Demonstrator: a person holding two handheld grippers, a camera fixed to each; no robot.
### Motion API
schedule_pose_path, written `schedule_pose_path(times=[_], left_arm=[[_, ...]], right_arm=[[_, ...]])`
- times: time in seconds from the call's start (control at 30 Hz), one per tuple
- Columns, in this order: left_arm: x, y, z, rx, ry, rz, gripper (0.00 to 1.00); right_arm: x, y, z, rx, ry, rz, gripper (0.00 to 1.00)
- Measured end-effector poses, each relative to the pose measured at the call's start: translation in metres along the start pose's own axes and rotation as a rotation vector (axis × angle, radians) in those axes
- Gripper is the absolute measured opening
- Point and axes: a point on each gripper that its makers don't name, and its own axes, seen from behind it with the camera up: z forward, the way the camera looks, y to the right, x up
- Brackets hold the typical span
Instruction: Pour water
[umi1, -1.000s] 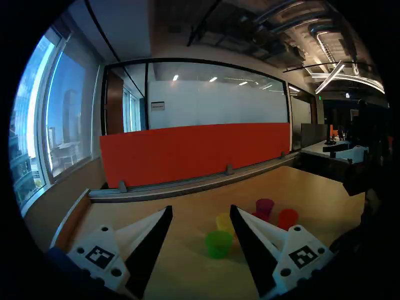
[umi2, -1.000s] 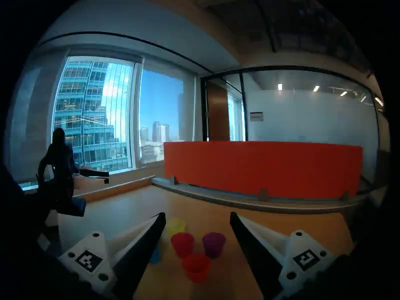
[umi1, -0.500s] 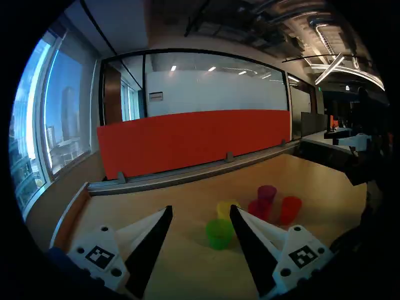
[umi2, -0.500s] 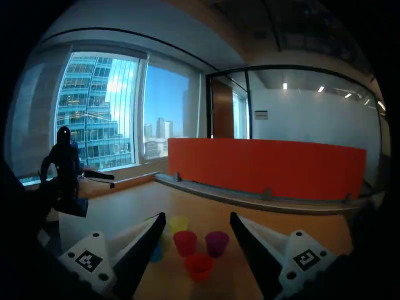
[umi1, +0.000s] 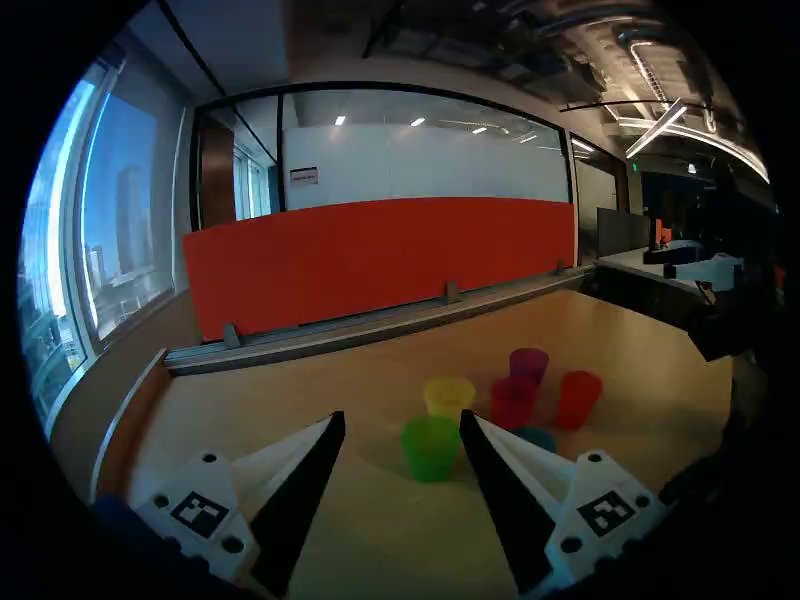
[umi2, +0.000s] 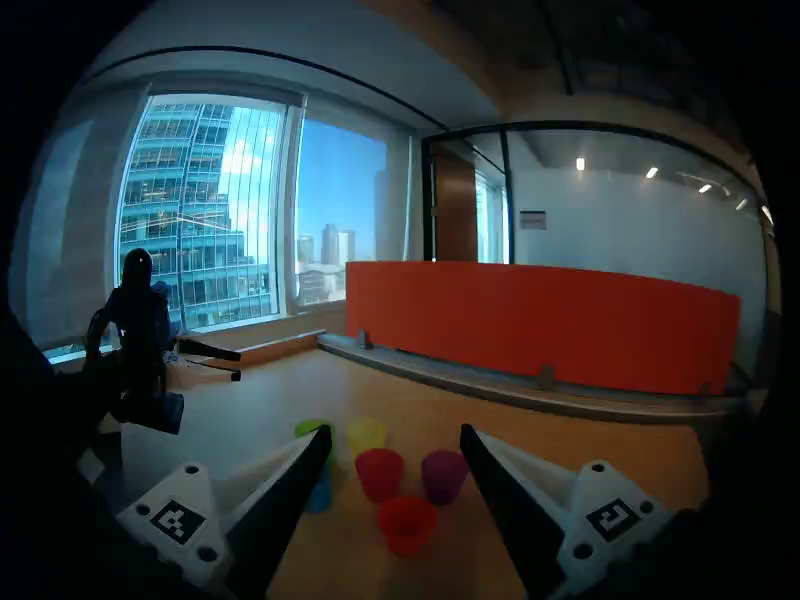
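Open-plan office on an upper storey. Evidence: a long wooden bench with an orange divider screen along its far edge, a glass-walled room behind, exposed ceiling ducts, strip lights, and windows facing high-rise towers.

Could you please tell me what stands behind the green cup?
Behind the green cup stands a yellow cup, its base covered by the green rim; whether they touch cannot be seen.
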Motion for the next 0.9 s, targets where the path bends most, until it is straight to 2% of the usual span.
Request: schedule_pose_path(times=[0.5,0.9], left_arm=[[-0.029,-0.004,0.002,0.015,-0.048,-0.038,0.84],[-0.032,-0.009,0.003,0.021,-0.073,-0.041,0.84]], right_arm=[[-0.012,-0.011,0.008,0.033,-0.039,-0.032,1.00],[-0.023,-0.023,0.017,0.096,-0.072,-0.067,0.99]])
